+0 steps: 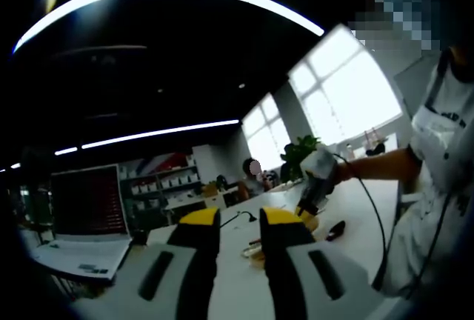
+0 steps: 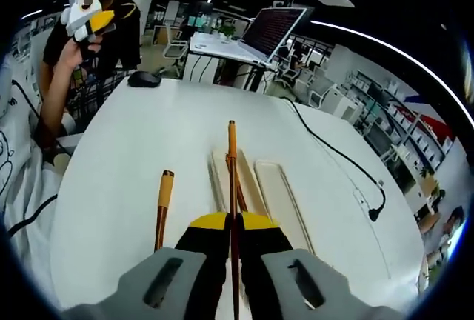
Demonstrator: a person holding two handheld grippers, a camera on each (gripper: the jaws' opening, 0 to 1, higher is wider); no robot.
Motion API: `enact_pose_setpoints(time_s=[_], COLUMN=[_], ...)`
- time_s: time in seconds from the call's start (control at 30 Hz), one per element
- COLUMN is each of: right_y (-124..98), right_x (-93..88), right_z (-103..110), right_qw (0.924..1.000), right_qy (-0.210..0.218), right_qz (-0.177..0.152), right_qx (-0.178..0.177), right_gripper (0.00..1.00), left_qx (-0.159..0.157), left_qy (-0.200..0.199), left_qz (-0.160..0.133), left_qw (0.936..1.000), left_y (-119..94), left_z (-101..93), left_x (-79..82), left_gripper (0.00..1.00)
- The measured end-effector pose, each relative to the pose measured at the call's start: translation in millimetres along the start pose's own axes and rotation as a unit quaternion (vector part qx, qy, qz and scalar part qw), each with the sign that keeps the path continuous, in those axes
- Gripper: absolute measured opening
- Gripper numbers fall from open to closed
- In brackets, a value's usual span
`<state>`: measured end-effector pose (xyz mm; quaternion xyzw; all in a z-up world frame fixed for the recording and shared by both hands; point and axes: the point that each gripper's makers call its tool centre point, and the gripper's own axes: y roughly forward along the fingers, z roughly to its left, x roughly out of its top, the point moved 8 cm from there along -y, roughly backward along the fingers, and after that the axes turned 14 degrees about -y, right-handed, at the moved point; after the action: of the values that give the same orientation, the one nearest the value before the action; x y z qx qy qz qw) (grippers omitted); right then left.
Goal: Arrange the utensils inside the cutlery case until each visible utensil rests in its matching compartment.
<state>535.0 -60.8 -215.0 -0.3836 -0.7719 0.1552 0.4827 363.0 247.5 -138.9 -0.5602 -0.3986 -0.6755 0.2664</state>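
Observation:
My right gripper point(image 2: 234, 221) is shut on a long thin wooden utensil point(image 2: 232, 157) with an orange far end. It runs forward over the left compartments of the cream cutlery case point(image 2: 278, 194) on the white table. A second wooden utensil point(image 2: 162, 209) with an orange end lies on the table left of the case. My left gripper point(image 1: 241, 220) is held up off the table, open, with nothing between its yellow-tipped fingers. A hand holds it high at the far left in the right gripper view point(image 2: 89, 18). The right gripper point(image 1: 309, 209) points down at the table.
A black mouse point(image 2: 144, 78) lies at the table's far end, and an open laptop point(image 2: 270, 35) stands on a desk behind it. A black cable point(image 2: 333, 153) crosses the table right of the case. The person's white apron point(image 1: 433, 187) is at the table's edge.

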Motion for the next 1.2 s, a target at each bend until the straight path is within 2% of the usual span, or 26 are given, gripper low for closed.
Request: enact_pose_setpoints(time_s=[0.2, 0.5, 0.87, 1.2], right_y=[5, 15, 23, 31], right_x=[1.0, -3.7, -16.2, -19.5], right_z=[-6, -12, -14, -13], right_qw=[0.9999, 0.9991, 0.999, 0.9987], right_qy=[-0.014, -0.043, -0.044, -0.044], right_qz=[-0.005, -0.006, 0.002, -0.008], right_qx=[-0.008, -0.002, 0.005, 0.025], right_gripper=[0.02, 0.02, 0.02, 0.02], left_qx=[0.0, 0.002, 0.004, 0.002], left_qy=[0.0, -0.001, -0.001, -0.002], left_qz=[0.0, 0.0, -0.001, 0.001], left_qw=[1.0, 1.0, 1.0, 1.0], left_y=[0, -1, -2, -2], left_z=[0.0, 1.7, 4.0, 4.2], left_x=[-0.4, -0.4, 0.1, -1.5], left_gripper=[0.22, 0.22, 0.22, 0.22])
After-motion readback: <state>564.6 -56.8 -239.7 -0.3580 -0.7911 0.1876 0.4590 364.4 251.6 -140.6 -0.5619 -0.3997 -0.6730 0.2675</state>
